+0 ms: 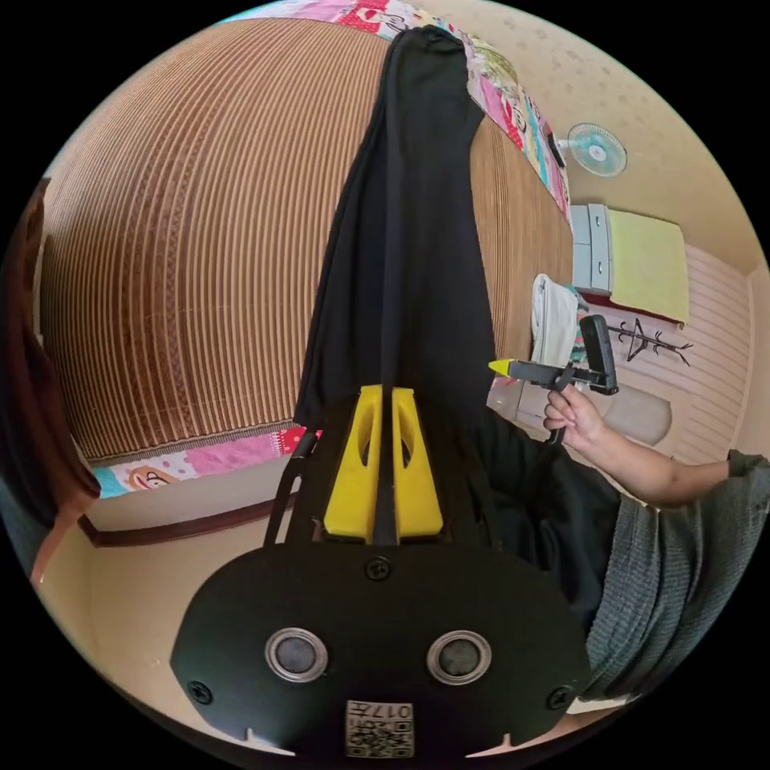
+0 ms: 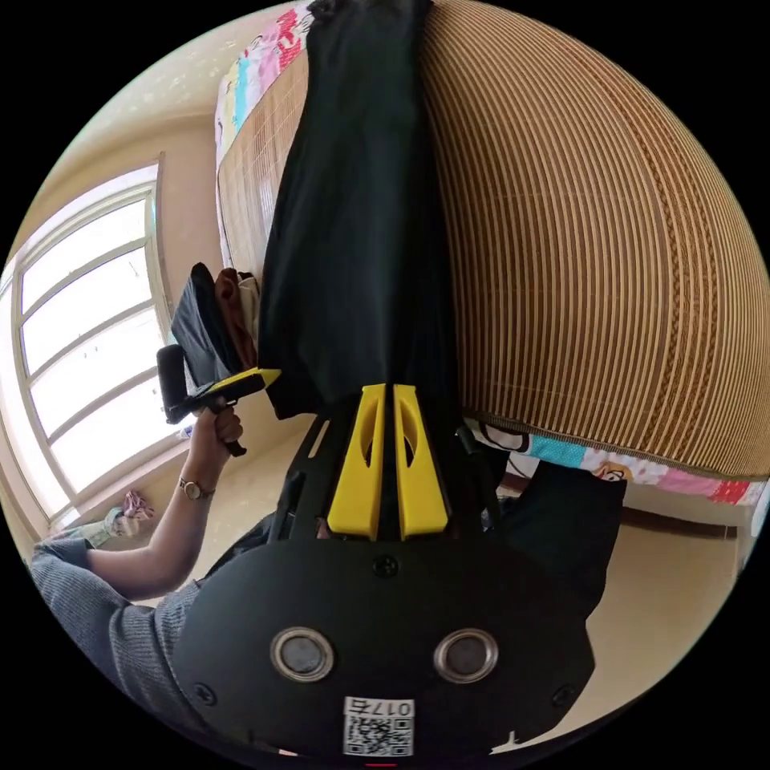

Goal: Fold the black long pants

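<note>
Black long pants [image 1: 405, 241] are stretched lengthwise over the woven mat [image 1: 184, 241] on the bed, one end raised off it. Left gripper [image 1: 383, 401] and right gripper [image 2: 385, 401] are each clamped on that raised edge, fingers closed on cloth. Both corners should be carried level toward the far end and laid edge to edge. A clothes pile [image 2: 216, 321] lies beside the bed, clear of the fold path.

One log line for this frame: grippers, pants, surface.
left gripper: shut on pants | right gripper: shut on pants | pants: stretched lengthwise over mat
</note>
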